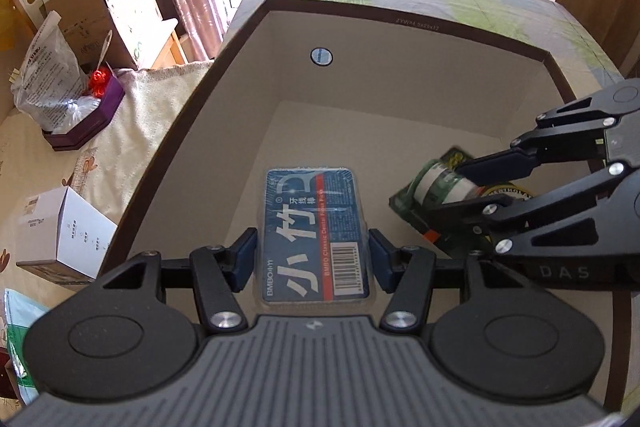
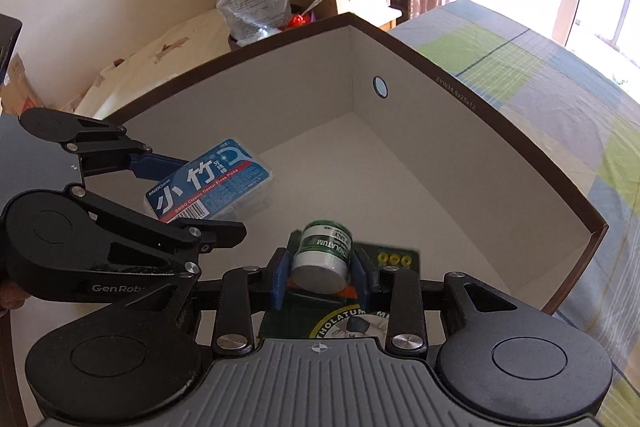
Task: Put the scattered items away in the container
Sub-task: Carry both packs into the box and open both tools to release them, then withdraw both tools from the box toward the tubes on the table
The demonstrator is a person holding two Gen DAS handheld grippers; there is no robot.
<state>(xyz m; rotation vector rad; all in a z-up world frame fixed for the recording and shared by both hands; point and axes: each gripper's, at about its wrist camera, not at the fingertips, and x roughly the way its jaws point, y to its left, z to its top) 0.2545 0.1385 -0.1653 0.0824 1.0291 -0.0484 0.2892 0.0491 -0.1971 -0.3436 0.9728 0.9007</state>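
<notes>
Inside container (image 1: 400, 27): left gripper (image 1: 312, 259) clamped on floss pack (image 1: 316, 231), long axis toward holed far wall. Beside pack, right gripper (image 2: 320, 273) clamped on green-labelled jar (image 2: 324, 251), tilted on carded packaging (image 2: 396, 261). Open floor beyond both. Grippers close together.

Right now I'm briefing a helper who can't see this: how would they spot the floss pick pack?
Find the big brown-rimmed box on the plaid bedspread. Inside it, the left gripper holds a flat blue pack of dental floss picks by its sides. Unlike the green Mentholatum jar in the right gripper beside it, it is rectangular, with white characters and a barcode.
</notes>
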